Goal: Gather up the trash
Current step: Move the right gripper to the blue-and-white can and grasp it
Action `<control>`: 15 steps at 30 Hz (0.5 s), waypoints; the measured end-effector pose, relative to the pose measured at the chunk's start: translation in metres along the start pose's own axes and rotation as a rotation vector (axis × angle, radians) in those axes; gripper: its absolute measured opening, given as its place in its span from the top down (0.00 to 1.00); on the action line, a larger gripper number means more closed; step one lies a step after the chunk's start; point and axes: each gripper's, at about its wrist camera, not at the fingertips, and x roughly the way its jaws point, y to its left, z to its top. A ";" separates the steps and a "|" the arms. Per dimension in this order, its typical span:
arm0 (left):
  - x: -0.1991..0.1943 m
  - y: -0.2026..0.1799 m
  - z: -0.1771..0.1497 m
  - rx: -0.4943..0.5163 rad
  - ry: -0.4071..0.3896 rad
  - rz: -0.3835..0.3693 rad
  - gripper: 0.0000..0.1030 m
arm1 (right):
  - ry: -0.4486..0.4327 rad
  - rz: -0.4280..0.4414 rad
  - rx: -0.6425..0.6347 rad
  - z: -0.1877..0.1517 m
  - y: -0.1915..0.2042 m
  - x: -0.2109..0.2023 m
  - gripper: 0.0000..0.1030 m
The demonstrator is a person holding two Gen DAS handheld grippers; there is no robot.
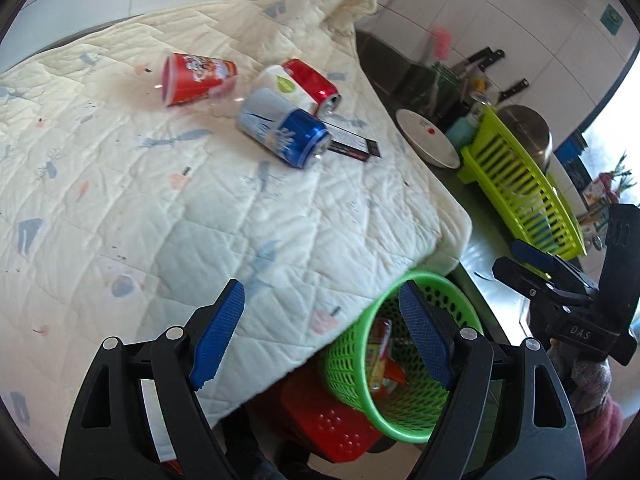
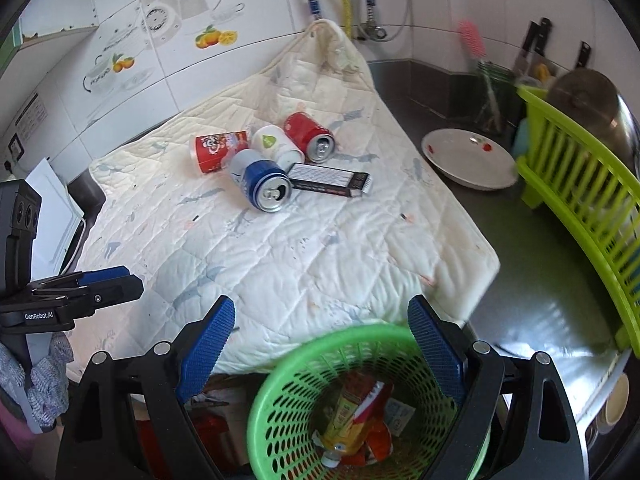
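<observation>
Both the left gripper point(image 1: 320, 332) and right gripper point(image 2: 320, 344) gape wide and empty above the green basket point(image 2: 304, 364), low in frame, ready for the 2 cans point(image 2: 264, 184) at upper centre.

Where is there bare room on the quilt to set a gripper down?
The quilt is bare in front, between the blue can and the green basket, and along its left side. It is crowded at the back: red cup, white cup, red can, dark carton.

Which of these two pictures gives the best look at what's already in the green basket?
The right wrist view: it looks straight down into the green basket, showing crumpled wrappers at the bottom. The left wrist view shows the basket tilted, partly behind a claw finger, contents barely visible.
</observation>
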 end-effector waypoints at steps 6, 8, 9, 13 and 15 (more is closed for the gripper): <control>-0.004 0.028 0.012 -0.036 -0.022 0.029 0.24 | 0.013 0.018 -0.074 0.028 0.026 0.028 0.17; -0.005 0.036 0.015 -0.046 -0.026 0.037 0.24 | 0.016 0.025 -0.100 0.038 0.035 0.038 0.17; -0.005 0.040 0.017 -0.051 -0.028 0.040 0.24 | 0.018 0.026 -0.110 0.042 0.039 0.042 0.17; -0.006 0.059 0.025 -0.075 -0.039 0.053 0.24 | 0.030 0.032 -0.155 0.060 0.056 0.063 0.17; -0.006 0.068 0.028 -0.086 -0.040 0.059 0.24 | 0.037 0.035 -0.178 0.069 0.065 0.075 0.17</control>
